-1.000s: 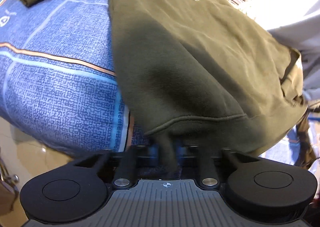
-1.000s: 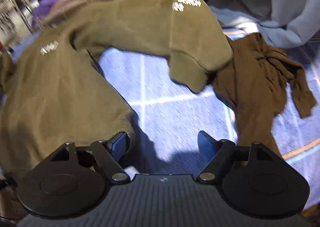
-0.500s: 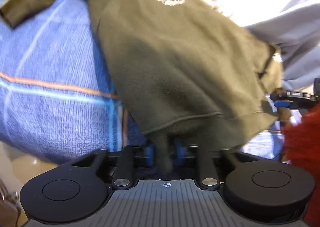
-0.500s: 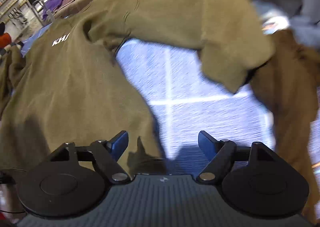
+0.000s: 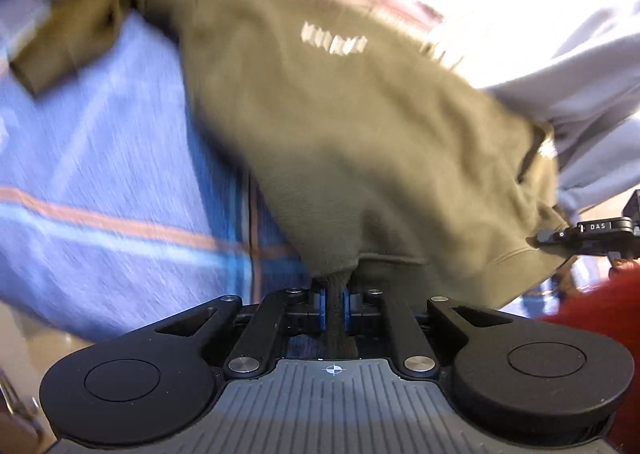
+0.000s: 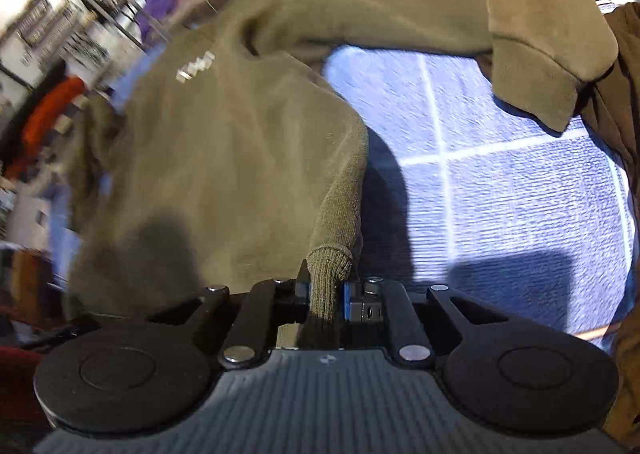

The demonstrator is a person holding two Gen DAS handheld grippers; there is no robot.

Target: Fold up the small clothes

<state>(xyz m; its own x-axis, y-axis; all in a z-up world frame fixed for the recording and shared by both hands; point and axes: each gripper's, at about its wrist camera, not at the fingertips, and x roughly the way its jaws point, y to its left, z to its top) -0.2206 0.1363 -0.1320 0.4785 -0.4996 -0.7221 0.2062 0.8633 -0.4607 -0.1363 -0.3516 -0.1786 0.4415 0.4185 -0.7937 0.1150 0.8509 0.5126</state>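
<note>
Here both closing grippers pinch the sweatshirt (image 5: 360,126) hem.

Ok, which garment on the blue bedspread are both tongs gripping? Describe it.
On the blue checked bedspread lies an olive-green sweatshirt with white lettering, its ribbed hem between the closing left tongs and right tongs. The neighbouring brown garment is darker, crumpled and ungripped.

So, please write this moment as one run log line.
left hand-held gripper: closing on sweatshirt hem | right hand-held gripper: closing on hem

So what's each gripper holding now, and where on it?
Both jaws are closing on the olive sweatshirt: left gripper pinches the ribbed bottom hem, right gripper the hem's ribbed corner.
</note>
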